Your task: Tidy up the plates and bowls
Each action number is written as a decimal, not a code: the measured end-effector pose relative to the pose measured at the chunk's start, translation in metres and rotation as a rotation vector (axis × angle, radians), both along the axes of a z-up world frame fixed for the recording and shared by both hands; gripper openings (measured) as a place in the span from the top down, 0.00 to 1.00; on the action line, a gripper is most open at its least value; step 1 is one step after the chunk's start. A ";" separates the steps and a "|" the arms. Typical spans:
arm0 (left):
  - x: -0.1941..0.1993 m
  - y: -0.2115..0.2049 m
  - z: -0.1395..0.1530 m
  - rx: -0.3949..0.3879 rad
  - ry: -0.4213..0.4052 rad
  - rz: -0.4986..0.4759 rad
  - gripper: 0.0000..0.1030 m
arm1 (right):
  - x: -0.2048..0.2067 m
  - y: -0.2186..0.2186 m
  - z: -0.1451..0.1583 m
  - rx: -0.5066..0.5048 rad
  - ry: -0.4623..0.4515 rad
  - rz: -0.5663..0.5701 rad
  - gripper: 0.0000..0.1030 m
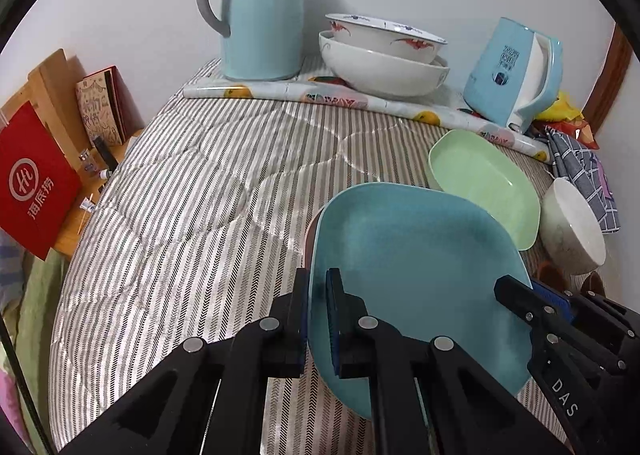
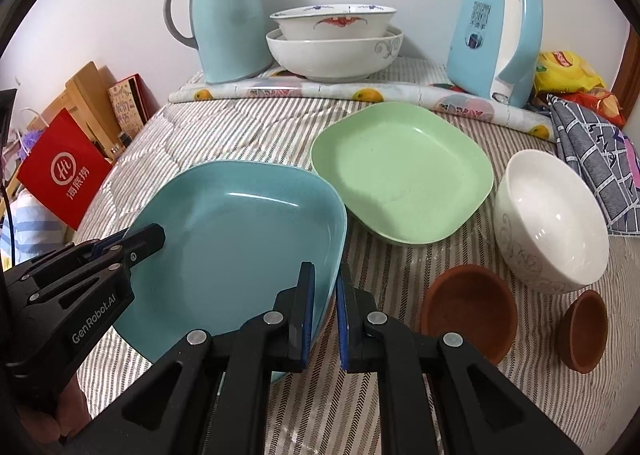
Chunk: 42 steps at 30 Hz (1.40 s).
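Observation:
A teal square plate (image 1: pixel 412 255) (image 2: pixel 240 239) hangs tilted just over the striped cloth, held by both grippers. My left gripper (image 1: pixel 318 283) (image 2: pixel 152 237) is shut on its left rim. My right gripper (image 2: pixel 324 275) (image 1: pixel 520 289) is shut on its right rim. A pinkish edge shows under the teal plate; what it belongs to is hidden. A green square plate (image 2: pixel 400 175) (image 1: pixel 484 183) lies just behind, to the right. A white bowl (image 2: pixel 552 215) (image 1: pixel 572 223) leans on its side further right. Two small brown bowls (image 2: pixel 468 307) lie tipped in front of it.
Two stacked white bowls (image 2: pixel 336 43) stand at the back on a fruit-print mat, between a blue thermos jug (image 2: pixel 224 15) and a blue kettle (image 2: pixel 496 35). A checked cloth (image 2: pixel 592 159) and snack bags lie far right. A red bag (image 1: pixel 36 179) stands beyond the left edge.

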<state>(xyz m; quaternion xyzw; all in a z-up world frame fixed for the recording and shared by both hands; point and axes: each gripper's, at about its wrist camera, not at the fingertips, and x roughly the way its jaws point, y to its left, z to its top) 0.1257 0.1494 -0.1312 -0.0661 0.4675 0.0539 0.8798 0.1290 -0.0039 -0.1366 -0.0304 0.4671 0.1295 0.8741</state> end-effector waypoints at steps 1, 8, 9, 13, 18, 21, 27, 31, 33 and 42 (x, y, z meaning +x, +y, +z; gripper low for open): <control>0.000 0.000 -0.001 -0.002 0.003 -0.001 0.91 | 0.000 0.000 -0.002 -0.001 0.004 0.001 0.90; 0.003 0.002 -0.004 0.000 -0.003 -0.001 0.91 | 0.004 0.002 -0.008 -0.009 0.009 0.002 0.90; 0.003 0.001 -0.004 0.003 -0.005 -0.002 0.91 | 0.005 0.002 -0.008 -0.009 0.007 0.003 0.90; 0.004 0.002 -0.007 0.016 -0.004 -0.004 0.91 | 0.006 0.003 -0.008 -0.009 0.005 0.001 0.89; 0.004 0.004 -0.007 0.006 0.000 -0.010 0.91 | 0.008 0.006 -0.009 -0.024 -0.004 0.008 0.87; 0.003 0.005 -0.009 -0.004 0.030 -0.004 0.84 | 0.007 0.006 -0.007 -0.021 -0.002 0.015 0.86; -0.006 0.002 -0.002 0.021 0.018 0.005 0.61 | -0.001 0.003 -0.003 -0.024 -0.012 0.013 0.66; -0.011 0.001 0.007 0.026 0.000 0.012 0.59 | -0.006 -0.004 0.003 0.006 -0.012 0.008 0.60; -0.012 -0.001 0.011 0.030 -0.005 0.013 0.56 | -0.009 -0.008 0.008 0.014 -0.020 0.001 0.53; -0.024 -0.009 0.034 0.030 -0.048 0.024 0.52 | -0.022 -0.037 0.028 0.044 -0.036 -0.037 0.49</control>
